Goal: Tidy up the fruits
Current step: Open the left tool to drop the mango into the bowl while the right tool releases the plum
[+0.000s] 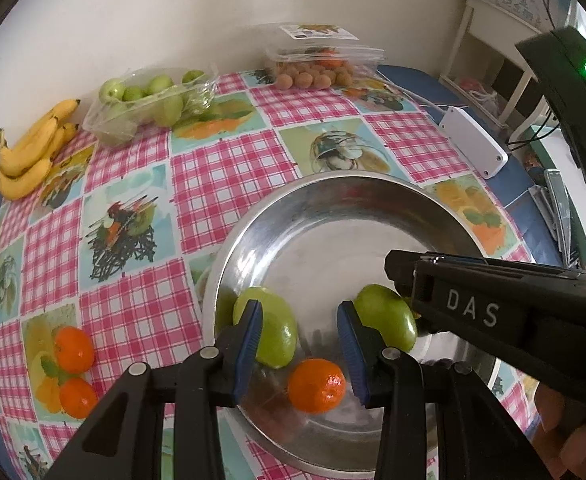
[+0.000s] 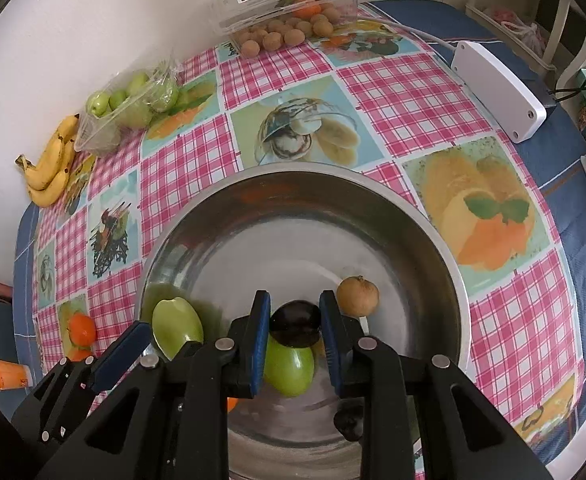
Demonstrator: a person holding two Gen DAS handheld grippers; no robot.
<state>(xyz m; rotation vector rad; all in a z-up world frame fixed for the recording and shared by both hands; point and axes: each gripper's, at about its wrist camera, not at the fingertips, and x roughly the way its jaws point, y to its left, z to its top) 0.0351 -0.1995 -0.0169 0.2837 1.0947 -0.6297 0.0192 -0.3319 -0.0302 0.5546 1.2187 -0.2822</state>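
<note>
A steel bowl point(image 1: 333, 200) point(image 2: 445, 248) holds two green fruits point(image 1: 271, 326) point(image 1: 387, 316), a tangerine point(image 1: 317, 385) and a small brown fruit point(image 2: 357, 296). My left gripper point(image 1: 299, 344) is open and empty above the tangerine, between the green fruits. My right gripper point(image 2: 295, 326) is shut on a dark purple fruit point(image 2: 296, 323) and holds it over a green fruit point(image 2: 289, 370) in the bowl. The other green fruit point(image 2: 177, 326) lies at the left. The right gripper's body point(image 1: 493, 300) crosses the left wrist view.
Two tangerines point(image 1: 73, 350) point(image 1: 77, 398) lie left of the bowl. Bananas point(image 1: 29, 148), a tray of green fruits point(image 1: 149, 100) and a clear box with brown fruits point(image 1: 313, 68) line the wall. A white box point(image 2: 501, 88) lies at the right.
</note>
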